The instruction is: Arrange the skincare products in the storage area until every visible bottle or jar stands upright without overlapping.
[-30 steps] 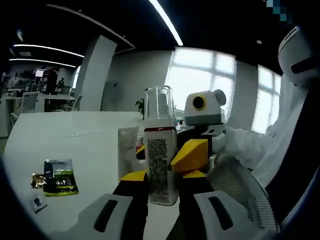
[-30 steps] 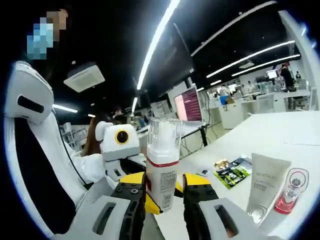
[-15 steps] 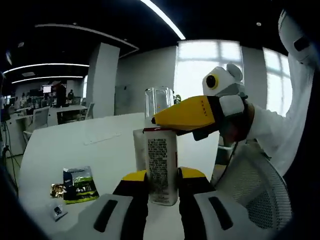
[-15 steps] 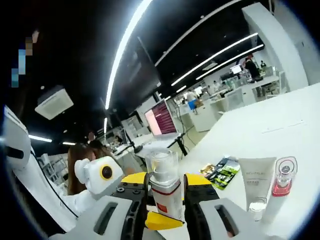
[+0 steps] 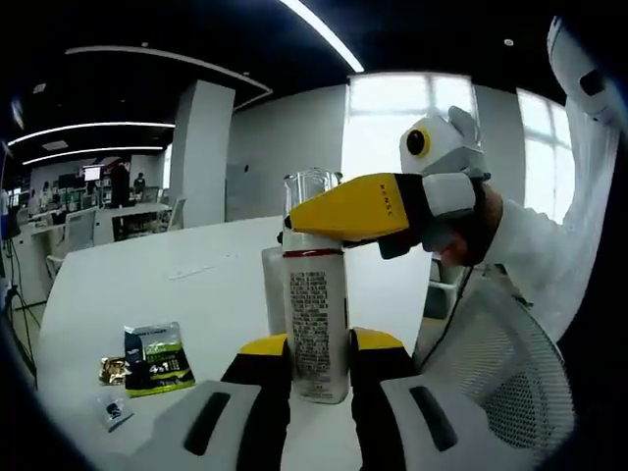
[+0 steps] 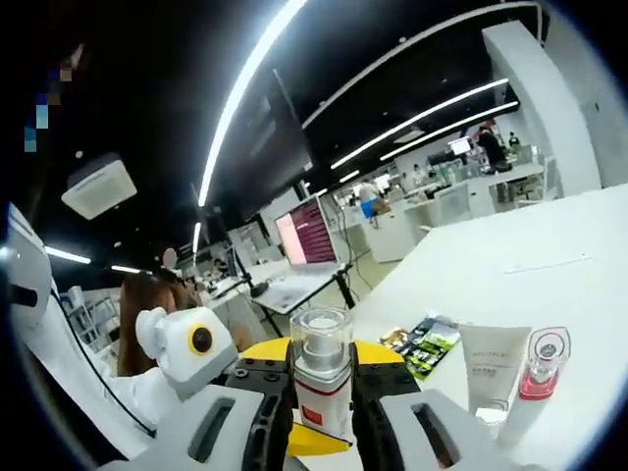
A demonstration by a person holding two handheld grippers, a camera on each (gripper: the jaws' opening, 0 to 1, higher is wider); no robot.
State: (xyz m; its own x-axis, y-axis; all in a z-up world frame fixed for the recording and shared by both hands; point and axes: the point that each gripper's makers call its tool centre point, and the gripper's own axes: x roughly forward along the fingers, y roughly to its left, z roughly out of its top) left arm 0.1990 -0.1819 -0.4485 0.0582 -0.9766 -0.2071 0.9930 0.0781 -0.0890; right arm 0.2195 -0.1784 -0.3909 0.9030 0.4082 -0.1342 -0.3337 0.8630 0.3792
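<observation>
Standing upright on the white counter [image 5: 147, 285], the spray bottle [image 5: 316, 324] with its clear cap is my landmark. My left tool [image 5: 319, 368] is clamped on the bottle's lower body, one yellow-tipped jaw on each side. My right tool [image 6: 322, 392] grips the same bottle [image 6: 322, 388] near its neck, jaws pressed on either flank; its yellow jaw reaches across the bottle's shoulder in the left gripper view. Beside the bottle, farther along the counter, stand a white tube [image 6: 494, 365] and a red-necked pump bottle [image 6: 533, 385], near each other. Green sachets [image 5: 157, 355] lie apart from the bottle.
</observation>
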